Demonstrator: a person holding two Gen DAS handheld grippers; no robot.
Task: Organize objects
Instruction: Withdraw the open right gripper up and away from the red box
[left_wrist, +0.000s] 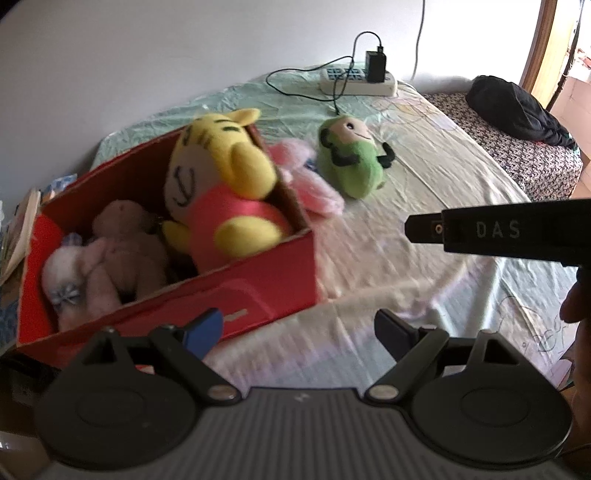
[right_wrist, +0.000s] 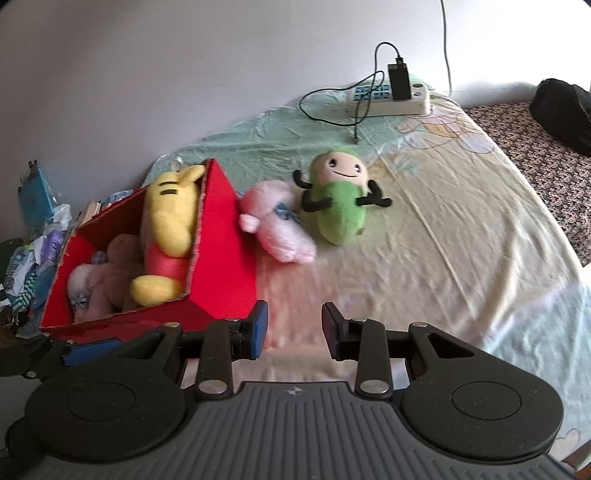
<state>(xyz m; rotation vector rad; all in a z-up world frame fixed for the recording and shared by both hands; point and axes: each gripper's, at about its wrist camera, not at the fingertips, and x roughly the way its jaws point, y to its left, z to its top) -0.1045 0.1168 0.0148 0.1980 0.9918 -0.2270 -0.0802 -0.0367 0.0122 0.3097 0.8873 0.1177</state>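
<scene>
One pale sheeted bed (right_wrist: 443, 221) against a white wall (right_wrist: 184, 74).

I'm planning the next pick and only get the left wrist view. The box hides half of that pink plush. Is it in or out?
Observer: Out. The pink plush lies on the sheet, right beside the red box and its outer wall.
Operator: Is the right claw carrying anything?
Observer: No. The right claw is part open with nothing between its pads.
Operator: What's past the box on its left?
Observer: A heap of plastic bags and clutter.
</scene>
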